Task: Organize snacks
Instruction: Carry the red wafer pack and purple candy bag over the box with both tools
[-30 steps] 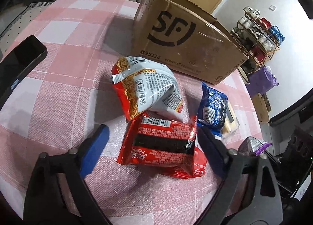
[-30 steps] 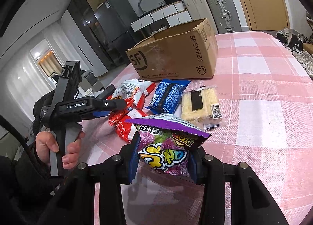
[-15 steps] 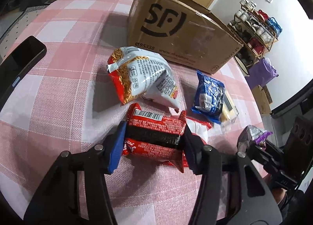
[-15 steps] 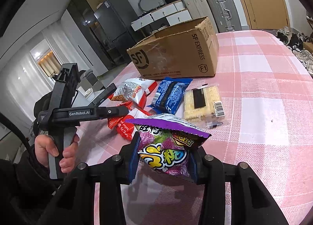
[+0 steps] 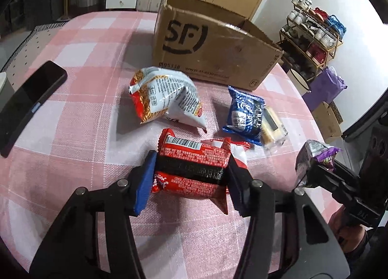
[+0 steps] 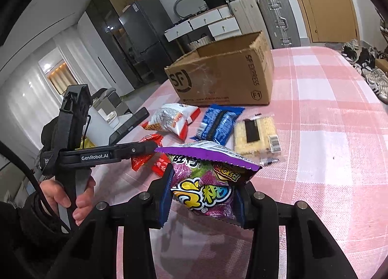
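The left gripper (image 5: 190, 178) pinches a red snack pack (image 5: 191, 172) just above the table (image 5: 72, 133), while the right gripper (image 6: 202, 200) grips a purple candy bag (image 6: 206, 182) before the cardboard box (image 6: 223, 77).

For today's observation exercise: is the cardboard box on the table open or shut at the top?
Open. In the right wrist view the cardboard box has its top flaps standing up, exposing the inside walls. Whether anything lies inside cannot be told.

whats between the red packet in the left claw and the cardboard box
In the left wrist view, a white-and-red noodle snack bag lies on the tablecloth between the red packet and the cardboard box.
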Demonstrator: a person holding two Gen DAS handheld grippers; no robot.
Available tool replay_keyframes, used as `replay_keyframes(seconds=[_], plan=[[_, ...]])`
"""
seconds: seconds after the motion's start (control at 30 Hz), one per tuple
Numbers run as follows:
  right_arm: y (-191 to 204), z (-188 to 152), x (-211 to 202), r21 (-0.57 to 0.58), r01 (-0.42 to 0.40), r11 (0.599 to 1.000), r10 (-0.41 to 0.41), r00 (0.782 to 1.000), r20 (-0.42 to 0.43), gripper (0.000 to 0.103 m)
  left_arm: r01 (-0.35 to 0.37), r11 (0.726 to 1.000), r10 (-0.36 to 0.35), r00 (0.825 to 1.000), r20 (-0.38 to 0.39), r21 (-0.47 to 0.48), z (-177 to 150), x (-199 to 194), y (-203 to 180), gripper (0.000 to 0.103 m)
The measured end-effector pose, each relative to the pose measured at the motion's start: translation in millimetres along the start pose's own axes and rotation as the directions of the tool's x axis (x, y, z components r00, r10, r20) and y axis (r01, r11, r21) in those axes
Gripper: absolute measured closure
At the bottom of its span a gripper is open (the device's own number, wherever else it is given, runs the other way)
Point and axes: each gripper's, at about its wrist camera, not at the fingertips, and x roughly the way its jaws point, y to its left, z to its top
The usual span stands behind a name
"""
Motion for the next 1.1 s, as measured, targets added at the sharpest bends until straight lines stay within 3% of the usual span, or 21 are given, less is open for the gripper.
replay_keyframes(seconds=[0.27,0.5,0.67,0.83,1.1], plan=[[18,19,-17,-0.031,-0.031,0.999,0.033,0.998,0.051,0.061,0.037,0.999,-0.038,0.998,0.048,0.033,6,-38,-13,0.052],[39,54,-35,-0.080,-0.058,0.995,0.067,0.992,0.106,0.061,0.042,0.993,-0.056,0.991,0.121,0.112,31,-82,-37,0.052],[47,97,-49,-0.103,-0.050,0.993,0.067,0.983,0.170,0.061,0.059,0.990,-0.081,0.980,0.179,0.129,65,-111,-51,0.052],[53,145,-57,-0.110,-0.053,0.993,0.078,0.968,0.238,0.061,0.076,0.987,-0.111,0.958,0.265,0.140,110,-147,-61,0.052],[67,214,-51,-0.176,-0.014,0.984,0.057,0.969,0.239,0.061,0.059,0.983,-0.110,0.947,0.300,0.176,177,-165,-77,0.051]])
